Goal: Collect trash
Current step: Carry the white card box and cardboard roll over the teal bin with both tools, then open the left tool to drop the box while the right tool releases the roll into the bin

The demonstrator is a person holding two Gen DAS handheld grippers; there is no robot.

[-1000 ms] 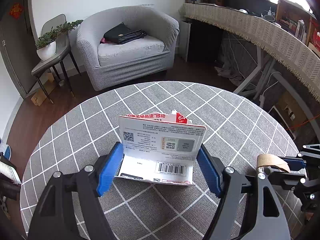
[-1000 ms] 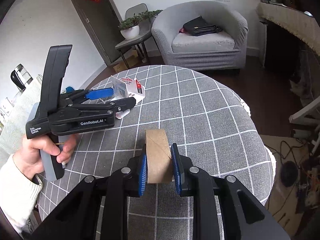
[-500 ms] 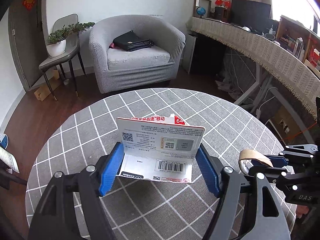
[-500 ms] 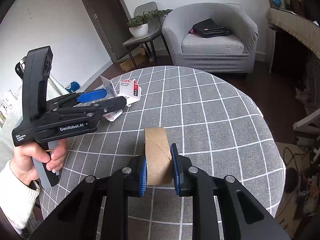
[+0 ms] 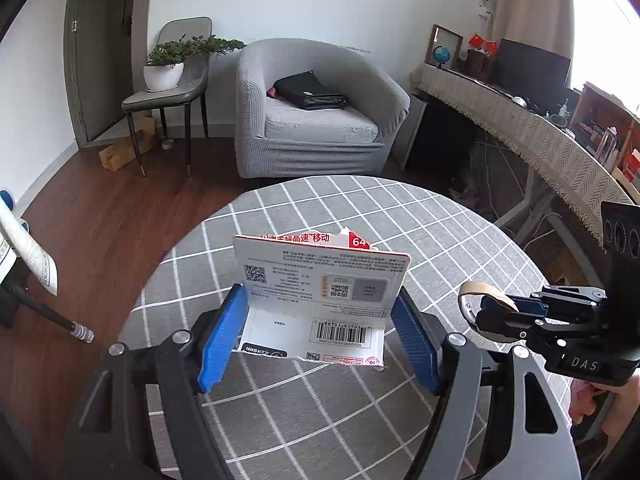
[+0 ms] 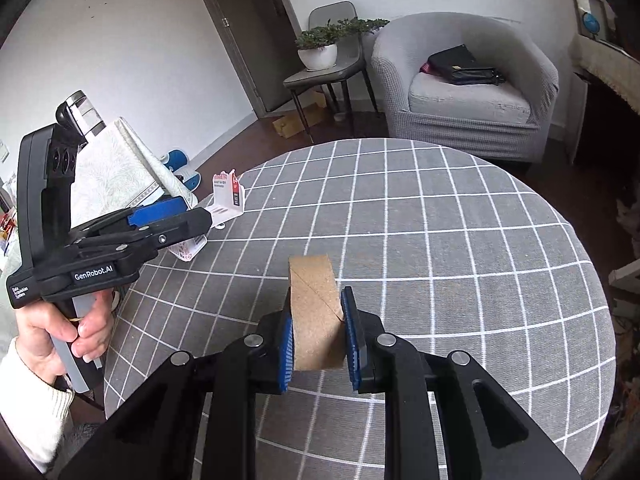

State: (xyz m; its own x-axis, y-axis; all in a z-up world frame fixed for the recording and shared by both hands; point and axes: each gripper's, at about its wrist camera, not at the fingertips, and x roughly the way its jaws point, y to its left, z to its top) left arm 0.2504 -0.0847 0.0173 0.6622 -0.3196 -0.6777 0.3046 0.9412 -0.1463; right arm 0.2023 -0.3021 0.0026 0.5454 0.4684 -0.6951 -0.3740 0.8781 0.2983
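A torn white card package (image 5: 320, 276) with red print and a barcode is folded upright between the blue pads of my left gripper (image 5: 318, 312), which is shut on it above the grey checked table (image 5: 360, 208). My right gripper (image 6: 318, 314) is shut on a brown cardboard tape core (image 6: 312, 300), held on edge over the table (image 6: 440, 240). In the left wrist view the right gripper (image 5: 496, 312) and its cardboard ring (image 5: 480, 290) hang at the right. In the right wrist view the left gripper (image 6: 176, 216), held by a hand (image 6: 60, 328), carries the package (image 6: 228, 196) near the table's left edge.
A grey armchair (image 5: 312, 120) with a black bag stands beyond the table. A chair with a potted plant (image 5: 168, 68) is to its left. A long cloth-covered desk (image 5: 540, 136) runs along the right. A patterned cloth (image 6: 116, 168) and slippers (image 6: 180, 160) lie left of the table.
Both grippers have risen and drawn back from the table's middle, the left one toward the left edge. The package and the cardboard core stay gripped.
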